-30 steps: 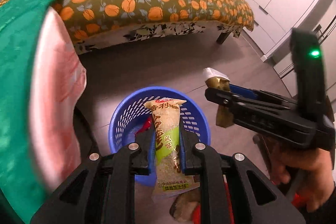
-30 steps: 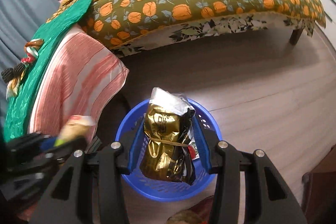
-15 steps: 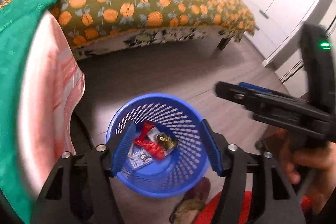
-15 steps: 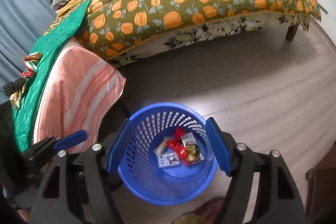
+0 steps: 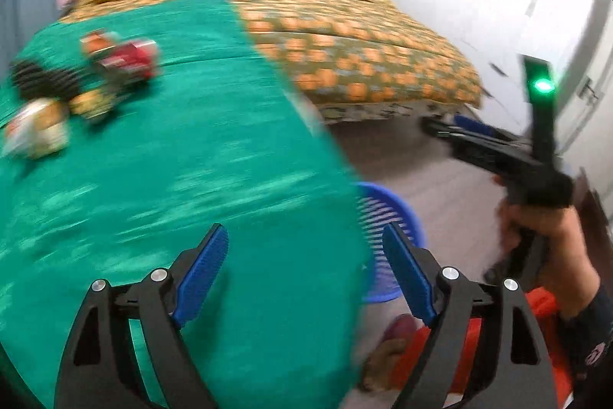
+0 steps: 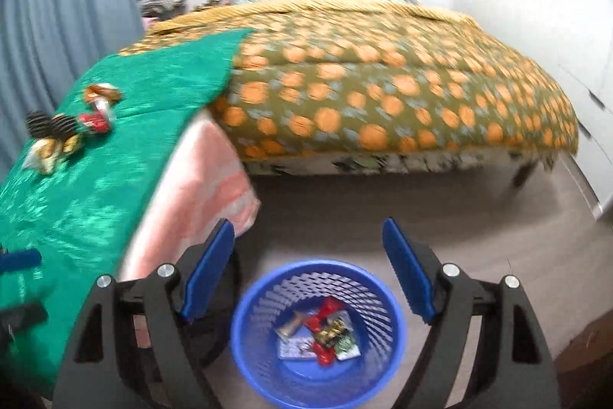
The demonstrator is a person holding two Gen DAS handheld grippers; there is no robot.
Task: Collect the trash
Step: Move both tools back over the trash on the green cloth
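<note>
A blue mesh basket point(image 6: 318, 332) stands on the floor with several wrappers point(image 6: 325, 330) in it; in the left wrist view only its rim point(image 5: 387, 213) shows past the green cloth. My right gripper point(image 6: 308, 271) hangs above the basket, jaws opening, nothing between them. My left gripper point(image 5: 304, 273) is over the green cloth point(image 5: 172, 160), jaws opening and empty. A blurred pile of wrappers point(image 5: 76, 87) lies on the cloth at the far left, also seen as wrappers point(image 6: 69, 129) in the right wrist view. A hand holds the right gripper point(image 5: 482, 140).
A bed with an orange-patterned cover point(image 6: 383, 91) fills the background. A pink striped cloth point(image 6: 195, 194) hangs under the green one beside the basket. White cabinets point(image 6: 590, 102) line the right wall, a blue curtain point(image 6: 57, 6) the left. Grey floor point(image 6: 383, 213) lies between bed and basket.
Both grippers held packets over the basket, then opened and dropped them in. Both have since risen; the left one has swung left over the green cloth.
</note>
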